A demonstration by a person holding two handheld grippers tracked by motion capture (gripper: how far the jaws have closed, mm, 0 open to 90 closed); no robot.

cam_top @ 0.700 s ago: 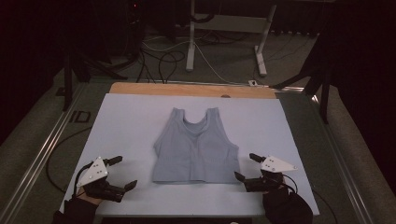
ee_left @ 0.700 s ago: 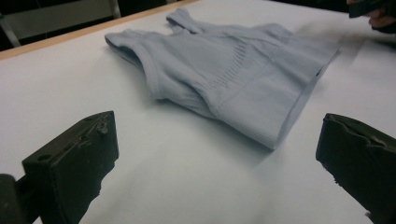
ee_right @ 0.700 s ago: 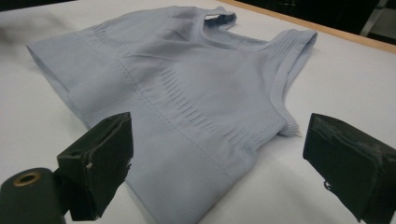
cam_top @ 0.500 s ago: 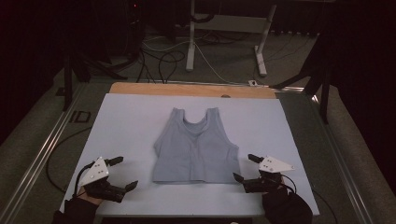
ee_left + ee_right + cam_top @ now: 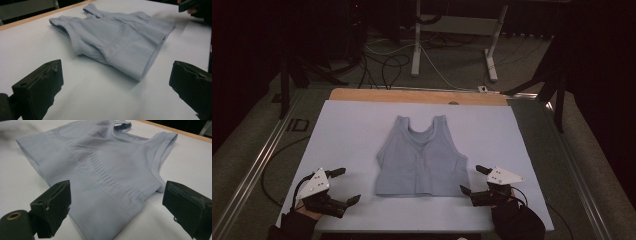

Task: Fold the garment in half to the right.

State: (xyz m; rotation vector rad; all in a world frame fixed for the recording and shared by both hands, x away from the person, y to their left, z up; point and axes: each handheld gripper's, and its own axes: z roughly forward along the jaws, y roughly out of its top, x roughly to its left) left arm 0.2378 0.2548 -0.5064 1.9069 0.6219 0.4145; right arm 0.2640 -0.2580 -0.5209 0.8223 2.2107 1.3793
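A light blue sleeveless top [image 5: 422, 157] lies flat on the white table cover [image 5: 347, 130], straps toward the far edge. My left gripper [image 5: 348, 185] rests open on the cover, to the left of the top's hem and apart from it. My right gripper [image 5: 470, 179] stands open at the hem's right corner. In the left gripper view the top [image 5: 117, 42] lies ahead of the wide-apart jaws [image 5: 116, 75], which hold nothing. In the right gripper view a corner of the top [image 5: 105, 182] reaches in between the open jaws [image 5: 117, 195], and the pads do not press on it.
A wooden strip [image 5: 417, 95] runs along the table's far edge, and metal rails [image 5: 257, 165] flank both sides. Beyond the table stand a white frame's legs [image 5: 416, 45] and loose cables [image 5: 382, 65] on the floor. The other hand's gripper [image 5: 187, 5] shows far off in the left gripper view.
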